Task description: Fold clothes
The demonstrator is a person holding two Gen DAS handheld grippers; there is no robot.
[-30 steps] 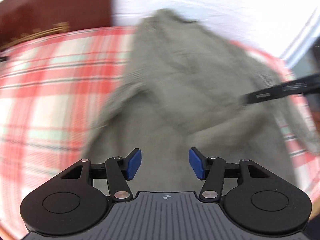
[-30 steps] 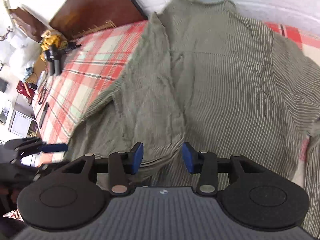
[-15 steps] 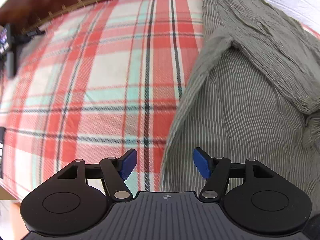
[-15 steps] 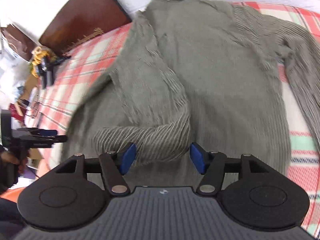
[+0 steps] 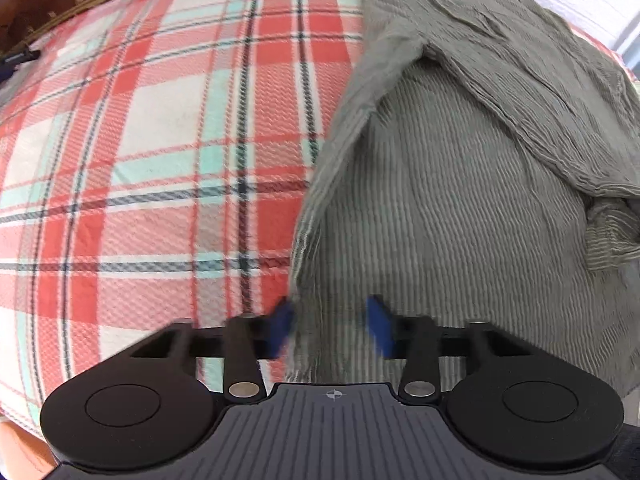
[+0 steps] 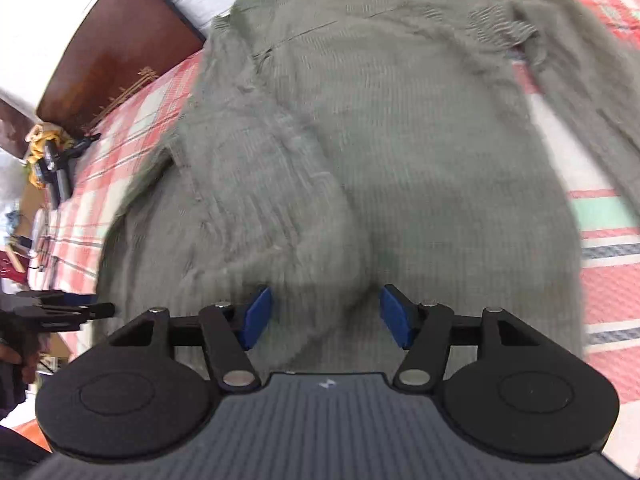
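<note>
On the red, white and mint plaid bedcover (image 5: 168, 152): grey-green striped knit sweater (image 6: 420, 152) lies flat, left sleeve folded over body | left gripper (image 5: 330, 330) parted, straddling sweater's near-left hem edge | right gripper (image 6: 325, 312) parted over near hem.

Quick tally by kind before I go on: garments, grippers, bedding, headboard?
Sweater: 1
Grippers: 2, the left gripper and the right gripper
Plaid bedspread: 1
Headboard: 1
Total: 5
</note>
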